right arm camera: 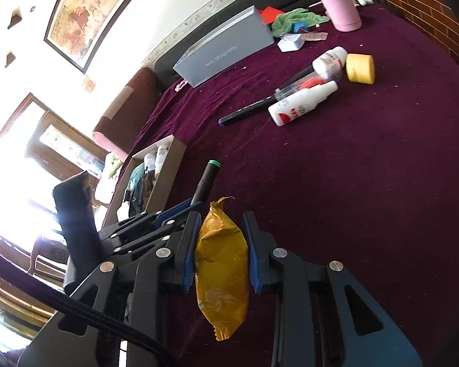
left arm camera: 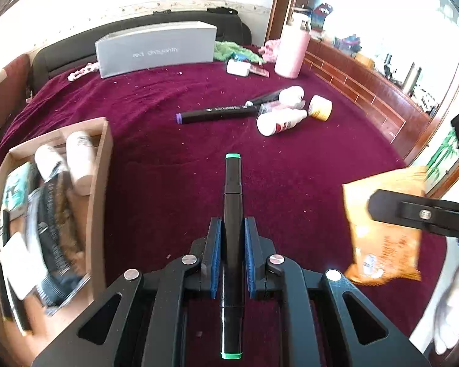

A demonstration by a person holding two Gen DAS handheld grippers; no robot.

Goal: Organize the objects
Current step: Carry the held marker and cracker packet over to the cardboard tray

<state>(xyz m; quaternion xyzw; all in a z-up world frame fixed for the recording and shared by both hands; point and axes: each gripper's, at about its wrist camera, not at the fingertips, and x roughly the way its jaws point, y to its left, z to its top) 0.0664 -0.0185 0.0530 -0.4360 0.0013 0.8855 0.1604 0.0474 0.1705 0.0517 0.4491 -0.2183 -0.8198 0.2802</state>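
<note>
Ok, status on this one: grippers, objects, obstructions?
Left gripper shut on green-capped marker. Right gripper shut on orange packet. Cardboard box left, part filled. Nothing blocking.

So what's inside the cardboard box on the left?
The cardboard box holds two white bottles, a dark brush and a teal packet; whatever lies beneath them is covered.

The grey box (left arm camera: 154,49) carries pale lettering on its front face; it appears mirrored or inverted and cannot be read. Print on the white bottles (left arm camera: 280,121) and orange packet (left arm camera: 384,229) is too blurred to read.
</note>
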